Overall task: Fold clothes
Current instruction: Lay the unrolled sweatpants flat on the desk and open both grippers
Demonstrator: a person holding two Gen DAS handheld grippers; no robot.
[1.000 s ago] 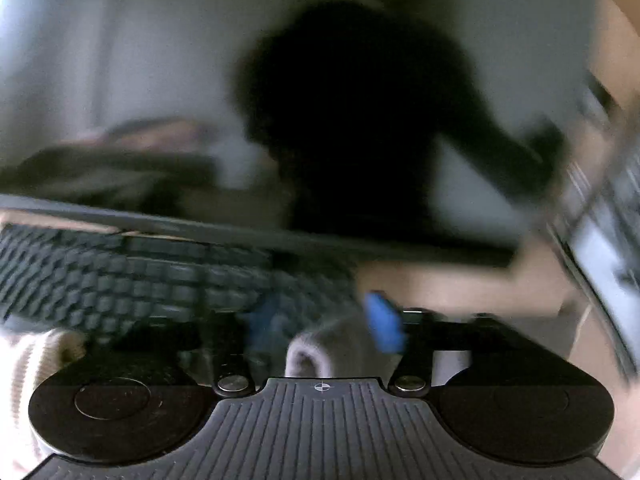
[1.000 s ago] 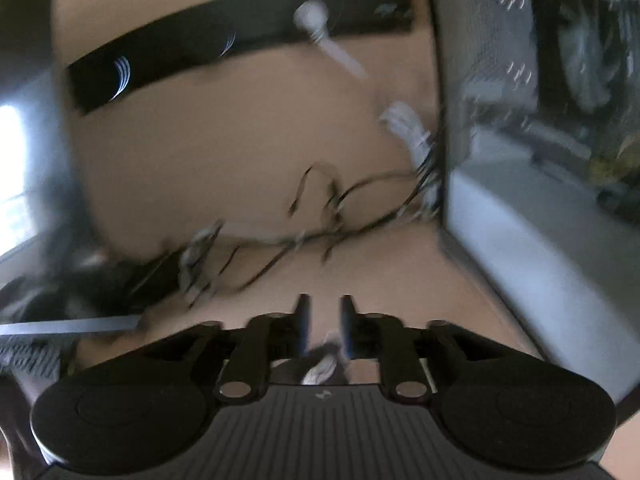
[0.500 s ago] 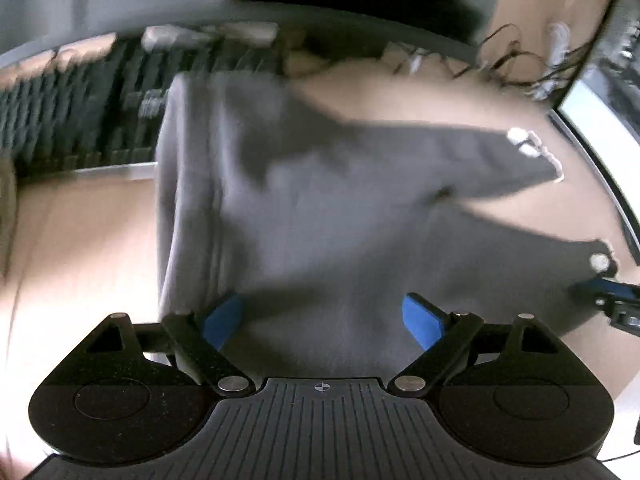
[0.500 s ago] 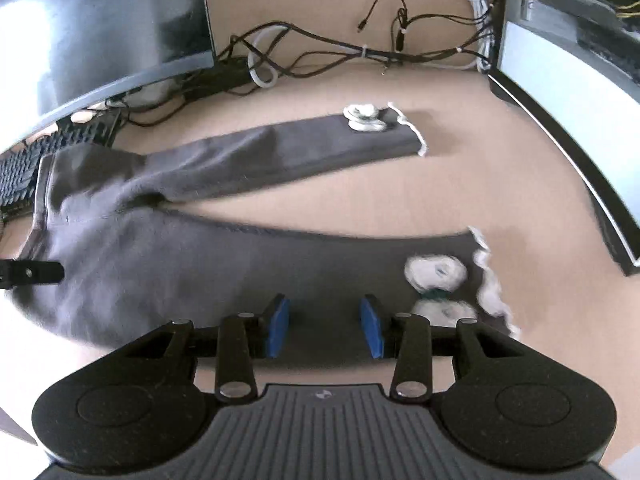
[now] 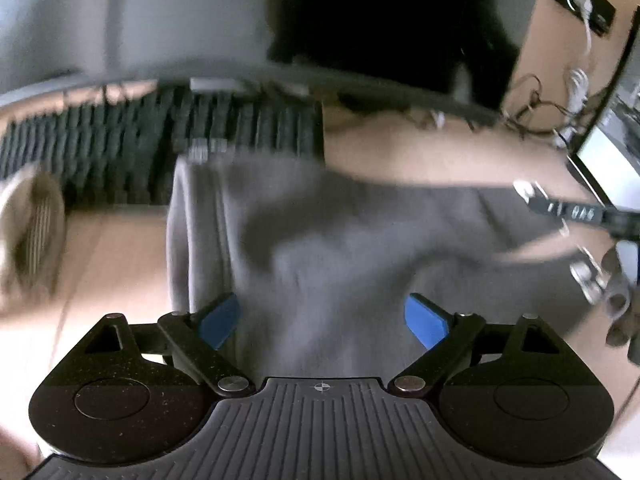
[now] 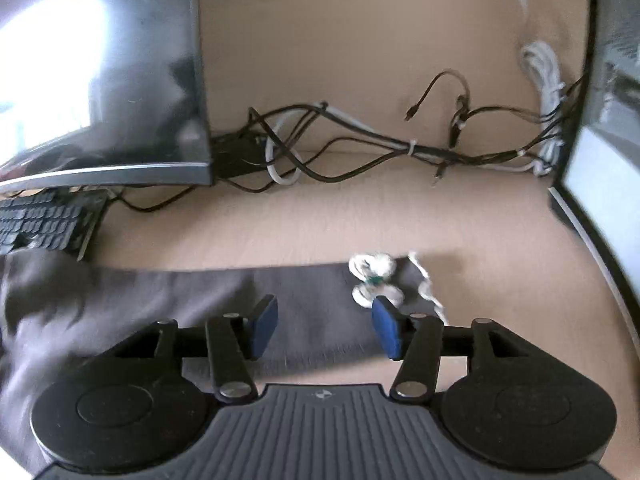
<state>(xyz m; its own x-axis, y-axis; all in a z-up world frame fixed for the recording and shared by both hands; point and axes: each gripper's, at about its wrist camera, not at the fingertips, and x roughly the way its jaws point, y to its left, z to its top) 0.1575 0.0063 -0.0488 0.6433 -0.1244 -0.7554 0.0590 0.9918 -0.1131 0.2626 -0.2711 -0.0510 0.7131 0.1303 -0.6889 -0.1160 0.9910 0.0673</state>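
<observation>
A grey pair of trousers lies spread on the tan desk, its waistband toward the keyboard. Each cuff carries white flower trim. My left gripper hovers over the waist end with its blue pads wide apart and still opening; the cloth lies below them, not pinched. My right gripper stands over one leg near its cuff, jaws opening, the fabric beneath and free of the pads. In the left wrist view the right gripper shows at the far right edge.
A black keyboard sits past the waistband, partly under a monitor. A tangle of cables runs along the back wall. A computer case bounds the right side. A beige knit cloth lies at the left.
Both grippers held cloth with narrow jaws a second ago; both have since spread their jaws and the trousers lie flat on the desk. My right gripper has sunk closer to the leg's cuff.
</observation>
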